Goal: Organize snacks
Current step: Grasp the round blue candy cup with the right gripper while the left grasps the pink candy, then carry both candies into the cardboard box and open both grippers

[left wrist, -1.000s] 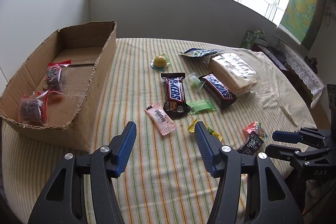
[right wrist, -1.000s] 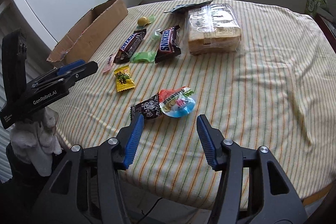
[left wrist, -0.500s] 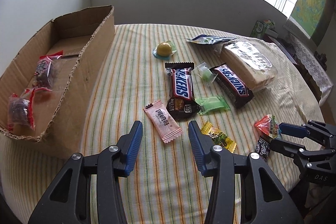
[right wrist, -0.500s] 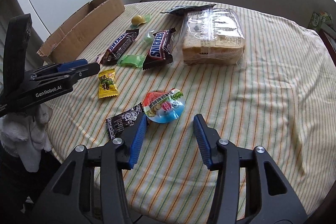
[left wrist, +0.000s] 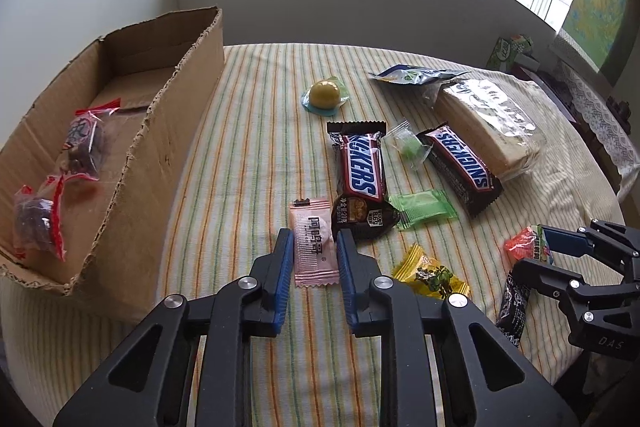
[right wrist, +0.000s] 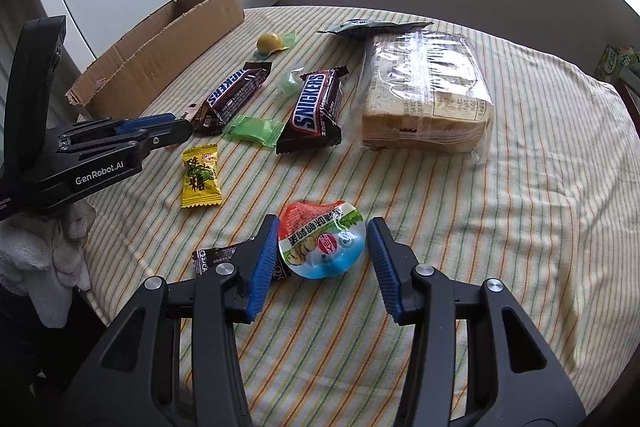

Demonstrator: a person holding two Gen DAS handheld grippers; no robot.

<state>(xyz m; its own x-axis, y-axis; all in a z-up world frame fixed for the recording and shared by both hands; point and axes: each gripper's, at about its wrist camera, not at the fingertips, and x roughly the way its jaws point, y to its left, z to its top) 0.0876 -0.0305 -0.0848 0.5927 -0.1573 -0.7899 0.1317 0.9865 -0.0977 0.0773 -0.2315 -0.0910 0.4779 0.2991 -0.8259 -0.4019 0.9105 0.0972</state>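
Note:
My left gripper (left wrist: 312, 247) has its jaws down on either side of a pink candy wrapper (left wrist: 313, 241) on the striped cloth, narrowly open, not clearly pressing it. My right gripper (right wrist: 323, 231) is open around a round jelly cup (right wrist: 322, 243) with a red, green and blue lid; its left finger lies over a black sachet (right wrist: 218, 255). Two Snickers bars (left wrist: 360, 179) (left wrist: 460, 167), a green candy (left wrist: 424, 205), a yellow candy (left wrist: 430, 275) and a yellow ball sweet (left wrist: 325, 93) lie between. The cardboard box (left wrist: 160, 155) at left holds two red-trimmed bags (left wrist: 82, 147).
A wrapped bread loaf (right wrist: 426, 91) and a foil packet (right wrist: 368, 27) lie at the back right. A small clear green sweet (left wrist: 408, 145) sits between the Snickers bars. The table's front edge is close under both grippers. A wall and window stand behind.
Both grippers moved forward and down onto the table. The left jaws narrowed around the pink candy. The right jaws came around the jelly cup.

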